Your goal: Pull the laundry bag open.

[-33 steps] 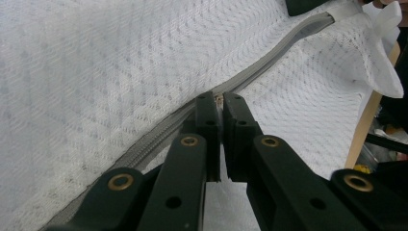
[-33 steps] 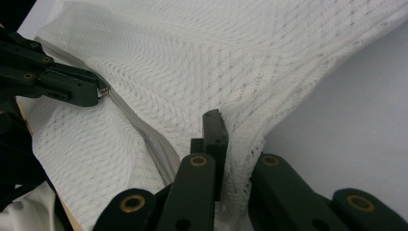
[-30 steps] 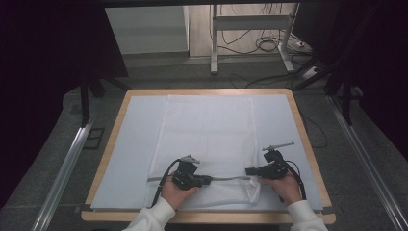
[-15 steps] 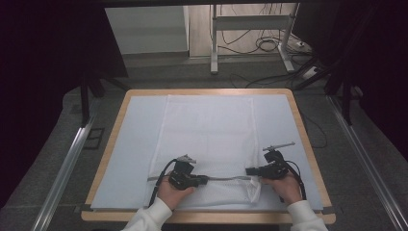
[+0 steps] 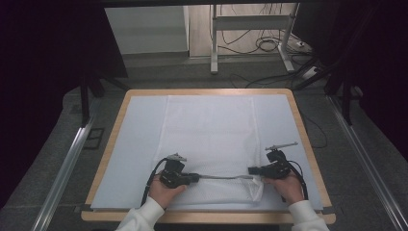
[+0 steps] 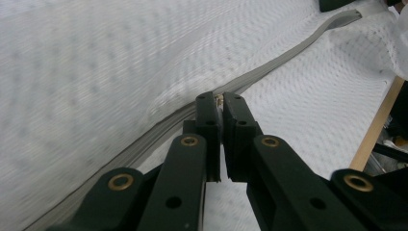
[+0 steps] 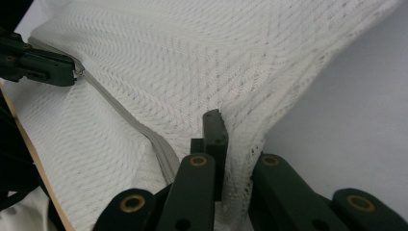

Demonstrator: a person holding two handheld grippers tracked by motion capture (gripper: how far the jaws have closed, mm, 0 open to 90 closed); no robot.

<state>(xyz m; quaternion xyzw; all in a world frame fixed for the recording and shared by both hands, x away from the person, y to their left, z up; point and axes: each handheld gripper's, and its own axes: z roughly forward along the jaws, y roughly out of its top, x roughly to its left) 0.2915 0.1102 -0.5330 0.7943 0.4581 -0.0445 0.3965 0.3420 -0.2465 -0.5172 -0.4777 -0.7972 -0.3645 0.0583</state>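
A white mesh bag (image 5: pixel 211 130) lies flat on the pale sheet, with a grey zipper (image 5: pixel 223 177) running along its near edge. My left gripper (image 5: pixel 196 178) is shut on the zipper pull (image 6: pixel 220 99), a small metal tab pinched between the jaw tips, and the zipper tape (image 6: pixel 288 53) stretches away from it. My right gripper (image 5: pixel 251 170) is shut on a fold of mesh (image 7: pixel 240 159) at the zipper's right end. The mesh drapes over one of its jaws. In the right gripper view the left gripper (image 7: pixel 72 72) sits at the far end of the zipper (image 7: pixel 120 113).
A pale sheet (image 5: pixel 139 144) covers the wooden-rimmed table (image 5: pixel 308 144). Both of the person's hands rest near the front edge. Beyond the table are a metal desk frame (image 5: pixel 214 43), floor cables (image 5: pixel 269 45) and dark stands at both sides.
My left gripper has slid a little to the left along the zipper line, lengthening the grey strip between the grippers. The right gripper has stayed put.
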